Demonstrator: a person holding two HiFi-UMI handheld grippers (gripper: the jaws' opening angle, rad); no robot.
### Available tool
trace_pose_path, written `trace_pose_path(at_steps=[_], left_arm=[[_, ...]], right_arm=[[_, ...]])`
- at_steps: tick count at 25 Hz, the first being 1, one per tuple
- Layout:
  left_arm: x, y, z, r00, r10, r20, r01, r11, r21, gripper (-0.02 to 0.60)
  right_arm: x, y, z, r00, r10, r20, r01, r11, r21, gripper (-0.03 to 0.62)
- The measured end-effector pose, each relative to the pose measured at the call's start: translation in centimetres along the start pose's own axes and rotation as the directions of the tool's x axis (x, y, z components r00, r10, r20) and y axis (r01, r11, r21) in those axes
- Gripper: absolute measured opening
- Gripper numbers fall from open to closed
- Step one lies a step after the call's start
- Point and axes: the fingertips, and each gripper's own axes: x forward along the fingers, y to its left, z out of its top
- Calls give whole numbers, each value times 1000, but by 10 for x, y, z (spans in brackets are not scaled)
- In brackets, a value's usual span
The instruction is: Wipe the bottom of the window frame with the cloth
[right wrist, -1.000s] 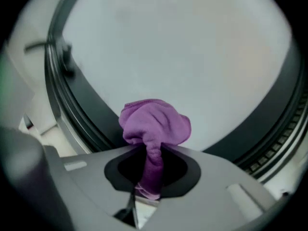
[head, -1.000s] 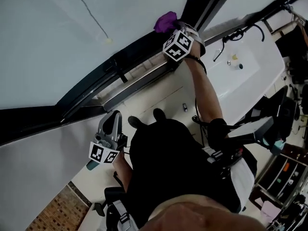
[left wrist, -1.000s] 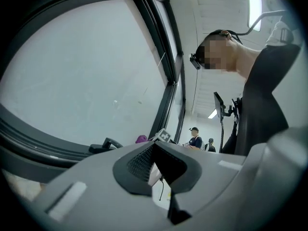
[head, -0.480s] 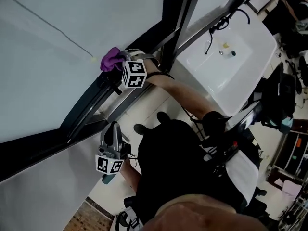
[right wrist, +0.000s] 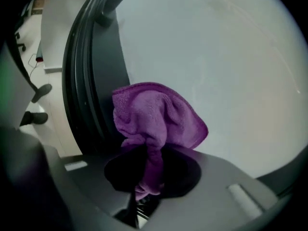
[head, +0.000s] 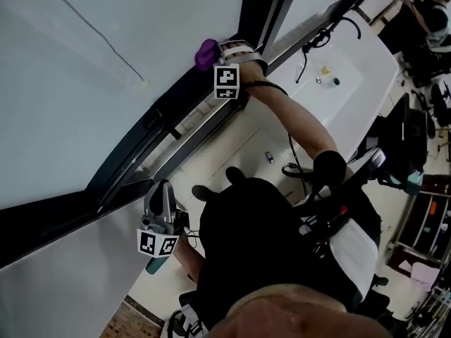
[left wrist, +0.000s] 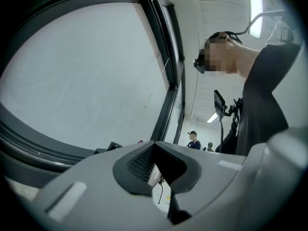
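Note:
The purple cloth (head: 206, 51) is bunched against the dark bottom rail of the window frame (head: 165, 115), just left of the upright mullion (head: 262, 9). My right gripper (head: 217, 53) is shut on it, arm stretched forward. In the right gripper view the cloth (right wrist: 154, 117) fans out from the right gripper (right wrist: 150, 155) and presses where the frame (right wrist: 89, 81) meets the glass. My left gripper (head: 163, 189) hangs low by my waist, away from the frame. In the left gripper view the left gripper (left wrist: 155, 147) is shut and holds nothing.
A white sink (head: 356, 94) with a dark faucet (head: 310, 44) stands right of the window. A thin cord (head: 91, 30) hangs over the glass. A latch (head: 161, 118) sits on the rail farther left. Dark equipment (head: 416, 146) crowds the far right.
My right gripper slid the cloth left along the bottom rail, away from the mullion, then back right toward it. The left gripper stayed low by my side.

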Motion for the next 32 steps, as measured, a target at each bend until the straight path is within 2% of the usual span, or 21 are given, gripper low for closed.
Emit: trace_pose_path(at_steps=[5, 9, 13, 16, 20, 22, 24, 25, 26, 27, 28, 29, 30, 31, 32], left_arm=[[-8, 7, 4, 1000, 12, 10, -12, 1000, -8, 0], [-14, 16, 3, 1000, 28, 10, -27, 999, -17, 0], [-13, 17, 4, 1000, 21, 4, -21, 1000, -20, 0], [-9, 15, 4, 1000, 5, 2, -5, 1000, -17, 0], [-8, 13, 6, 1000, -1, -1, 1, 1000, -4, 0], [-9, 13, 6, 1000, 2, -1, -2, 1000, -1, 0], [-8, 13, 6, 1000, 3, -2, -3, 1000, -1, 0], [-7, 13, 6, 1000, 3, -4, -3, 1000, -1, 0], [-5, 12, 5, 1000, 0, -8, 0, 1000, -2, 0], [-2, 11, 4, 1000, -6, -12, 6, 1000, -3, 0], [3, 10, 2, 1000, -16, -17, 16, 1000, -4, 0], [9, 7, 1, 999, -30, -22, 30, 1000, -4, 0], [15, 3, 0, 999, -48, -26, 47, 999, -3, 0], [23, -2, 0, 997, -66, -31, 66, 998, 2, 0], [30, -9, 0, 996, -85, -35, 85, 996, 8, 0]], right_arm=[[14, -9, -36, 987, -67, -148, 35, 977, -211, 58], [27, -16, -63, 957, -125, -261, 18, 926, -377, 58], [38, -21, -89, 921, -140, -363, -45, 888, -457, 57], [39, -20, -89, 911, -126, -392, -89, 869, -487, 58], [32, -14, -97, 911, -80, -405, -126, 880, -458, 57], [19, -2, -105, 901, -6, -434, -177, 908, -379, 58], [-4, 21, -115, 886, 152, -438, -266, 941, -211, 61], [-19, 35, -116, 884, 251, -395, -309, 947, -89, 63], [-35, 47, -111, 888, 345, -303, -345, 937, 57, 63], [-53, 55, -103, 895, 414, -168, -376, 901, 219, 63], [-70, 59, -93, 898, 440, -10, -404, 832, 379, 64], [-86, 60, -84, 894, 422, 148, -433, 734, 523, 64], [-99, 58, -76, 882, 369, 294, -469, 613, 636, 64], [-112, 56, -69, 859, 294, 420, -513, 482, 710, 64], [-124, 53, -63, 824, 211, 526, -566, 360, 742, 64]])
